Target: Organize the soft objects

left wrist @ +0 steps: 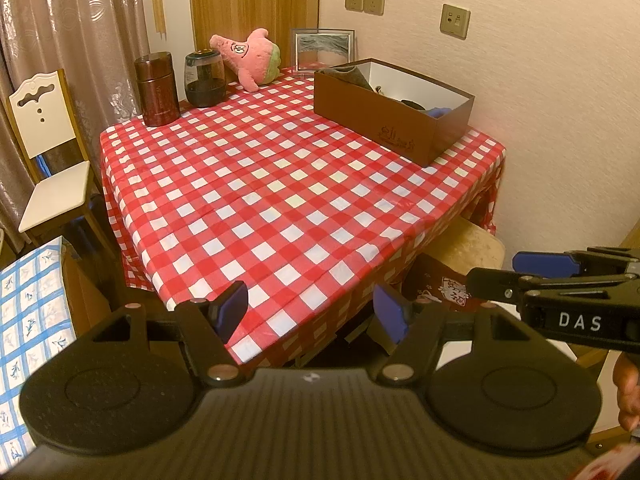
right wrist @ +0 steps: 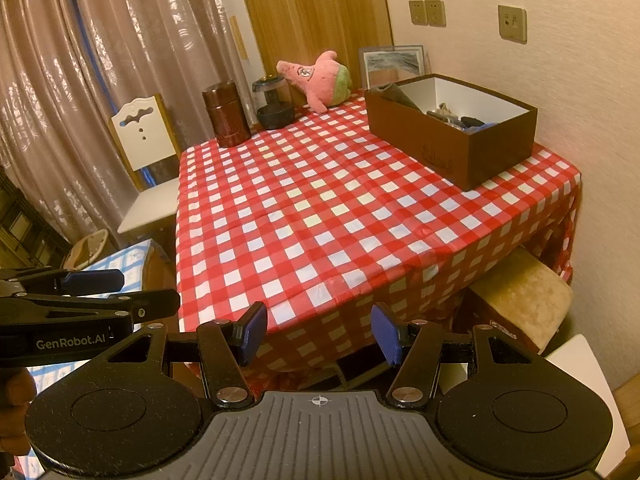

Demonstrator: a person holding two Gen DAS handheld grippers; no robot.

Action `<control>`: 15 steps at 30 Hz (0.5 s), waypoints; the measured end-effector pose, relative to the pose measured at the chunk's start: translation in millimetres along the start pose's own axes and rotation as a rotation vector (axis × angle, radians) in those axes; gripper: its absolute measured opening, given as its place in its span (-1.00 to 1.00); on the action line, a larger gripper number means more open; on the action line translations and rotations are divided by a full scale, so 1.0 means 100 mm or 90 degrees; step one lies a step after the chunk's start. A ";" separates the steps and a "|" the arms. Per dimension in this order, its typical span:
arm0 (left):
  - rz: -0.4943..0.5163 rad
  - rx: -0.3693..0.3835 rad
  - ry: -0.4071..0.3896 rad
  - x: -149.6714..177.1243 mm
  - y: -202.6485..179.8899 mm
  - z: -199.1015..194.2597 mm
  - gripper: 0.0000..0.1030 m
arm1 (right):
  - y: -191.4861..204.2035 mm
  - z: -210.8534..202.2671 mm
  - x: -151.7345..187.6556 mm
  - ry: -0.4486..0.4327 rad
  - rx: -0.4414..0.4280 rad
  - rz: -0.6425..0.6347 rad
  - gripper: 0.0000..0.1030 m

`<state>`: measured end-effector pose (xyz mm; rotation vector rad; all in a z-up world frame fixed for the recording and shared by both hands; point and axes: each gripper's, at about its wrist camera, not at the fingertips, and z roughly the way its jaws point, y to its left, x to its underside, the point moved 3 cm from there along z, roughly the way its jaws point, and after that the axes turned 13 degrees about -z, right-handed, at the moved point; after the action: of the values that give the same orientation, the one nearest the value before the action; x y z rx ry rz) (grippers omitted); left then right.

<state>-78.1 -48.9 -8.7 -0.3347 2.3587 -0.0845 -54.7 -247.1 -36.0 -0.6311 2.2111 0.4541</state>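
A pink star-shaped plush toy [left wrist: 250, 58] [right wrist: 320, 80] leans at the far corner of the red-and-white checked table [left wrist: 280, 184] [right wrist: 320, 208]. A brown cardboard box [left wrist: 384, 120] [right wrist: 472, 148] stands at the table's right side, with dark soft items lying inside it. My left gripper [left wrist: 314, 312] hovers open over the table's near edge, nothing between its blue pads. My right gripper [right wrist: 320, 334] is also open and empty at the near edge. Each gripper shows in the other's view: the right gripper [left wrist: 520, 272] and the left gripper [right wrist: 120, 292].
A brown canister [left wrist: 156, 88] [right wrist: 226, 114] and a glass jar [left wrist: 204, 78] [right wrist: 274, 102] stand at the far left corner beside the plush. A framed picture [left wrist: 324, 50] leans on the wall. A white chair [left wrist: 48, 152] stands left, a cushioned stool [right wrist: 520, 296] under the table's right edge.
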 end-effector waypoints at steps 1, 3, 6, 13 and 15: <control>0.000 0.000 0.000 0.00 0.00 -0.01 0.31 | 0.00 0.00 0.00 0.000 0.000 0.000 0.12; 0.000 0.000 0.000 0.00 0.00 0.00 0.31 | 0.00 0.00 0.00 0.000 0.000 0.001 0.12; 0.000 0.000 0.000 0.00 0.00 0.00 0.31 | 0.00 0.00 0.00 0.000 0.000 0.000 0.12; -0.001 0.000 0.001 -0.01 0.00 0.01 0.31 | 0.00 0.01 -0.01 0.000 0.000 0.000 0.12; -0.001 0.000 0.000 -0.01 0.01 0.00 0.31 | 0.00 0.01 -0.01 0.001 0.000 0.000 0.12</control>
<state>-77.5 -47.9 -8.7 -0.3358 2.3593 -0.0847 -53.8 -246.5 -36.0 -0.6318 2.2121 0.4542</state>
